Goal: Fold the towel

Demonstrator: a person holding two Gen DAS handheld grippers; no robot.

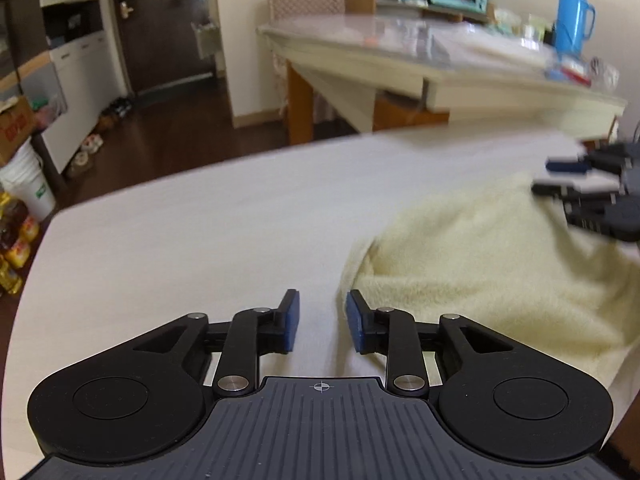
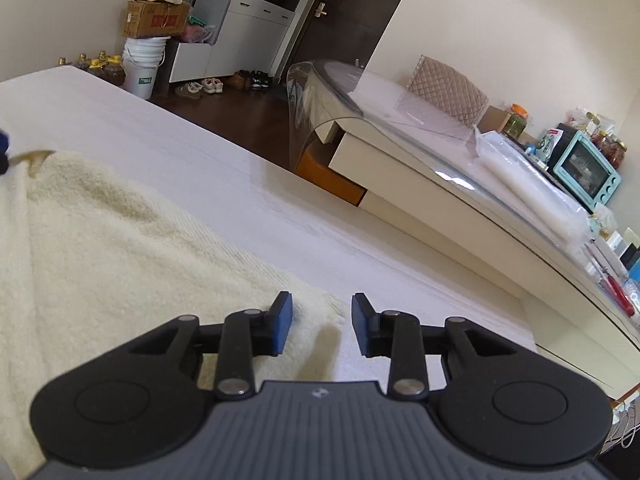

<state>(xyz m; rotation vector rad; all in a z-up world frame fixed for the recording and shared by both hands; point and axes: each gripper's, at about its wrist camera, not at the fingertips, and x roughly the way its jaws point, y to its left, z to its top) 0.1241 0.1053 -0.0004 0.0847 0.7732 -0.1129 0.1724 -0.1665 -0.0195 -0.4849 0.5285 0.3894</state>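
A cream terry towel (image 1: 480, 264) lies on the white table (image 1: 200, 232). In the left wrist view it fills the right side. My left gripper (image 1: 322, 322) is open and empty, just above the table at the towel's left edge. The right gripper (image 1: 576, 184) shows blurred at the far right of that view, over the towel's far side. In the right wrist view the towel (image 2: 100, 248) spreads over the left half of the table (image 2: 240, 184). My right gripper (image 2: 321, 322) is open and empty, its jaws astride the towel's near corner.
A long counter (image 2: 460, 200) runs beyond the table, with a teal toaster oven (image 2: 588, 172) and a blue jug (image 1: 572, 16). A white bucket (image 2: 142, 66), a cardboard box and shoes sit on the dark floor.
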